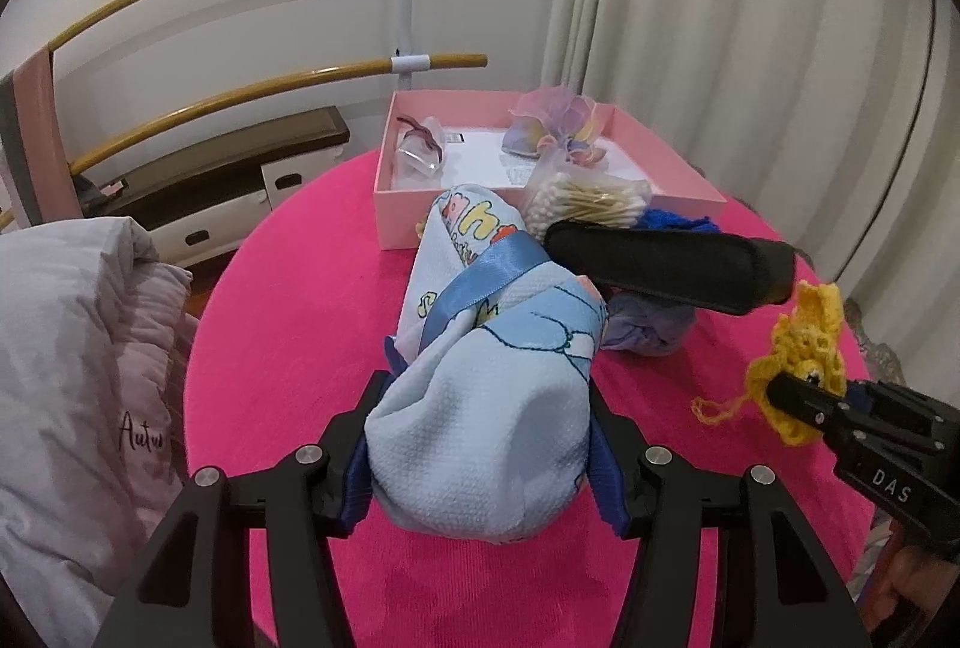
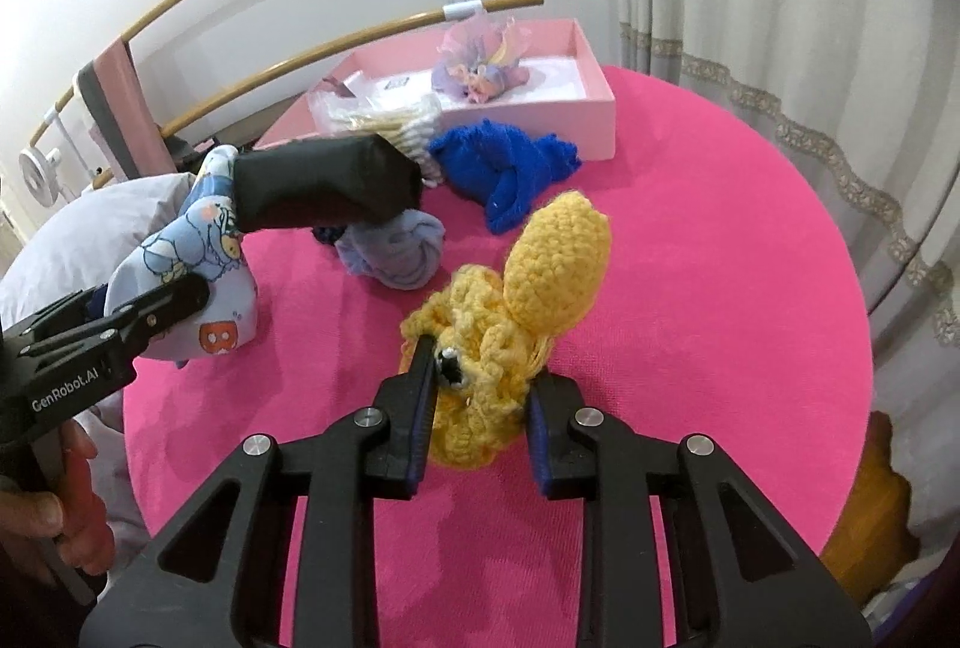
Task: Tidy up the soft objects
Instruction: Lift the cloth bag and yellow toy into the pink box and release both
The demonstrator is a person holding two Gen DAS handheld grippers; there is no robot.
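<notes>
My left gripper (image 1: 480, 444) is shut on a light blue printed cloth bundle (image 1: 486, 384) tied with a blue ribbon, held over the pink table; it also shows in the right wrist view (image 2: 198, 282). My right gripper (image 2: 480, 396) is shut on a yellow crochet toy (image 2: 516, 306), seen in the left wrist view (image 1: 804, 366) at the right. A pink box (image 1: 672, 168) stands at the table's far side. A blue knit piece (image 2: 510, 168) and a lilac cloth knot (image 2: 396, 252) lie on the table.
A black pouch (image 1: 672, 258) lies in front of the box. A bag of cotton swabs (image 1: 582, 198) leans on the box's front wall. The box holds a pastel mesh pouch (image 2: 480, 66) and a clear item (image 1: 420, 150). Curtain at right, grey bedding (image 1: 78, 348) at left.
</notes>
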